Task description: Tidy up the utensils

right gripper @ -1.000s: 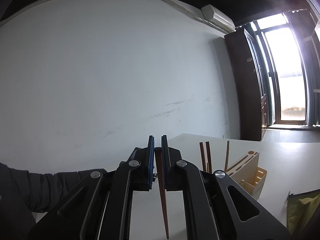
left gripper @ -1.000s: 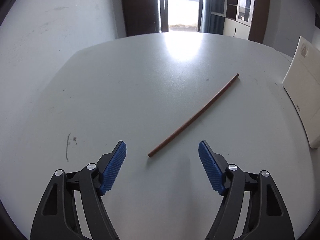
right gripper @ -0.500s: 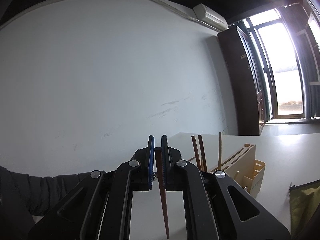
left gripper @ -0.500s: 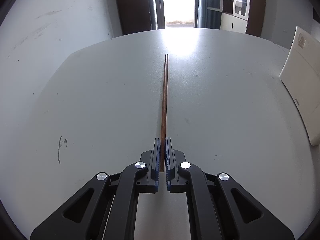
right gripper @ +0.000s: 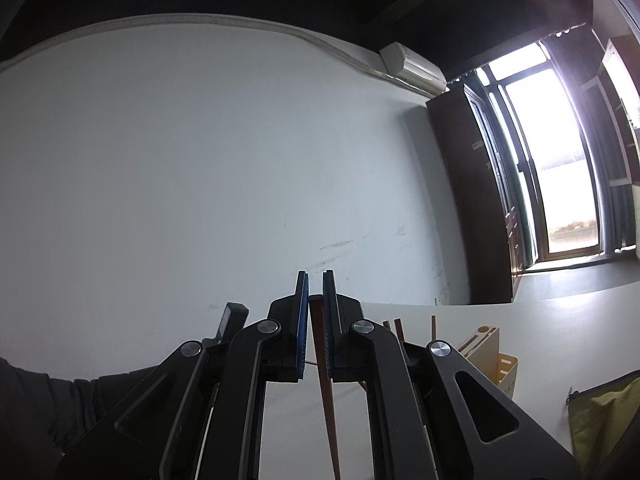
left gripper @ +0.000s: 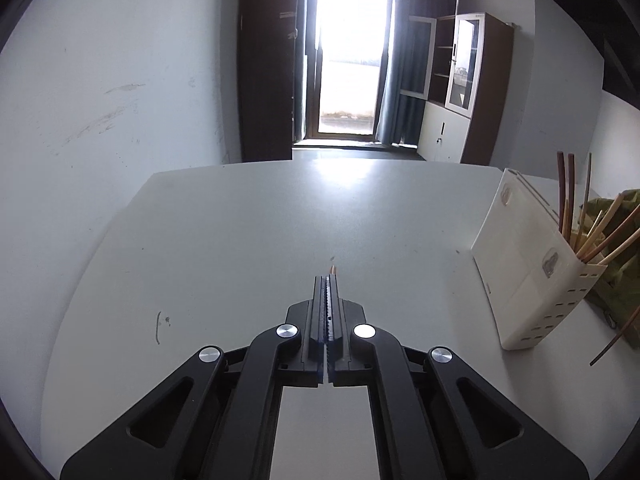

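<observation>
My left gripper (left gripper: 328, 278) is shut on a reddish-brown chopstick (left gripper: 333, 269), raised above the grey table (left gripper: 248, 240); only the chopstick's end shows past the fingertips. My right gripper (right gripper: 316, 276) points level and is shut on a dark brown chopstick (right gripper: 326, 400), which hangs down between the jaws. A cream utensil holder (left gripper: 532, 272) stands at the table's right side with several chopsticks (left gripper: 566, 196) upright or leaning in it. The same holder (right gripper: 486, 340) appears to the lower right in the right wrist view.
An olive green bag (left gripper: 616, 280) lies behind the holder, also seen as a green bag (right gripper: 600, 420) at the right edge. A person's dark sleeve (right gripper: 40, 400) is at lower left. A white wall borders the table's left side; a bright doorway (left gripper: 348, 60) lies beyond.
The left jaws shut on the chopstick that lay on the table, then lifted it, tilting up so the holder came into view. The right gripper shifted slightly, still gripping its chopstick.
</observation>
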Demonstrator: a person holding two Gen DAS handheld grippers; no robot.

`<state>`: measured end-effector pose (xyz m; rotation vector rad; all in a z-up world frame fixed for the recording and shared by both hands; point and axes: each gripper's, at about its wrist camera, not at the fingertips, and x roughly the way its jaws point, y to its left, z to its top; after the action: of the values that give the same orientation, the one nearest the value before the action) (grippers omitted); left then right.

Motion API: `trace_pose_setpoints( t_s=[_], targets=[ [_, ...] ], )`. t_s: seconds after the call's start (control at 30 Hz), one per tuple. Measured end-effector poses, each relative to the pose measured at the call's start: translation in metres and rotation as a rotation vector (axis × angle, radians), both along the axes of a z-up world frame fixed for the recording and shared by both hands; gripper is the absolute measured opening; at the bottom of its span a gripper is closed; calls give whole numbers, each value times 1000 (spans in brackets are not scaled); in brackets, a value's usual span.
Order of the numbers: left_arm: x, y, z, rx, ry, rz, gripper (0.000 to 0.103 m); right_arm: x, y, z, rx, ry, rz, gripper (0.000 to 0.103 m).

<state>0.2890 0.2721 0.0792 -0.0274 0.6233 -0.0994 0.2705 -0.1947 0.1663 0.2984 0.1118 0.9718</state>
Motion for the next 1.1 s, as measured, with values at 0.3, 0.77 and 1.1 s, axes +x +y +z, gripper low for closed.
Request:
trace_pose_setpoints(
  t_s=[0.3, 0.77, 1.1],
  targets=[
    [-23, -22, 27, 50, -7, -11, 0, -11, 6, 7, 6, -15, -20, 7],
    [68, 31, -144, 84, 360, 171, 7, -11, 4, -3, -18, -15, 0, 7],
    [42, 10, -101, 86, 234, 135, 5, -8, -1, -7, 19, -15, -39, 7]
  ],
)
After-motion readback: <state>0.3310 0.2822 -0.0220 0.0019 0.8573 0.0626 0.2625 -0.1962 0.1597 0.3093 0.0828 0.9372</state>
